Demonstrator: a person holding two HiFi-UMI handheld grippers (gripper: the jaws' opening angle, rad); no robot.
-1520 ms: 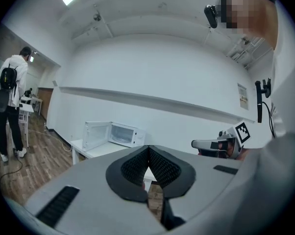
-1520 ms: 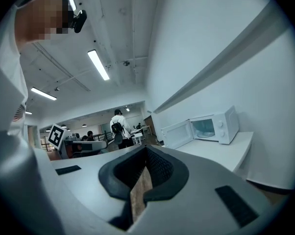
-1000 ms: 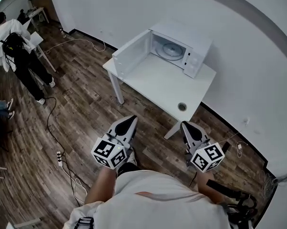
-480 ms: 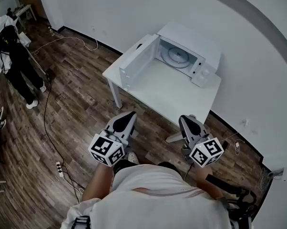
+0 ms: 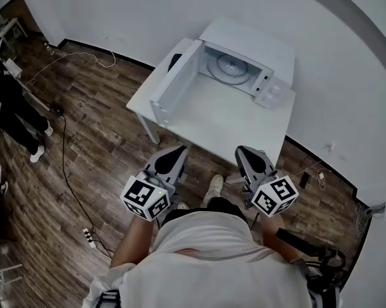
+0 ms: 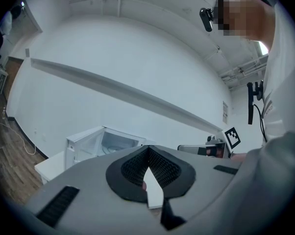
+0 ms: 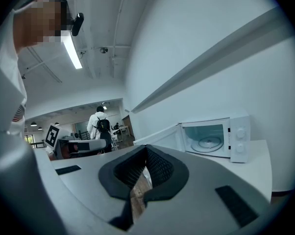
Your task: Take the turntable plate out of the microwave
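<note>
In the head view the white microwave oven (image 5: pixel 257 40) stands at the 12 o'clock end of the white rectangular counter (image 5: pixel 225 124), backed against the pale wall. Its white door (image 5: pixel 175 85) is swung fully open and juts toward 8 o'clock along the counter's left edge. The round clear glass turntable plate (image 5: pixel 228 65) lies flat on the floor of the lit oven cavity, just left of the panel with two round knobs (image 5: pixel 272 94). Nothing touches the plate.

Both tools hang at the counter's 6 o'clock side, short of its near edge and over the brown wood-plank floor (image 5: pixel 84 140). Both are well apart from the oven. The left gripper (image 5: pixel 179 150) sits at 7 o'clock from the counter. Its jaws are pressed together and nothing is between them. The right gripper (image 5: pixel 243 151) sits at 5 o'clock, with its jaws also closed and empty. Each points toward the oven. In the right gripper view the open cavity and the plate sit at 3 o'clock of the jaws.

A thin black cable (image 5: pixel 65 165) runs across the floor to a white power strip (image 5: pixel 87 235) at 8 o'clock. A person in dark trousers (image 5: pixel 16 108) stands at 9 o'clock.
</note>
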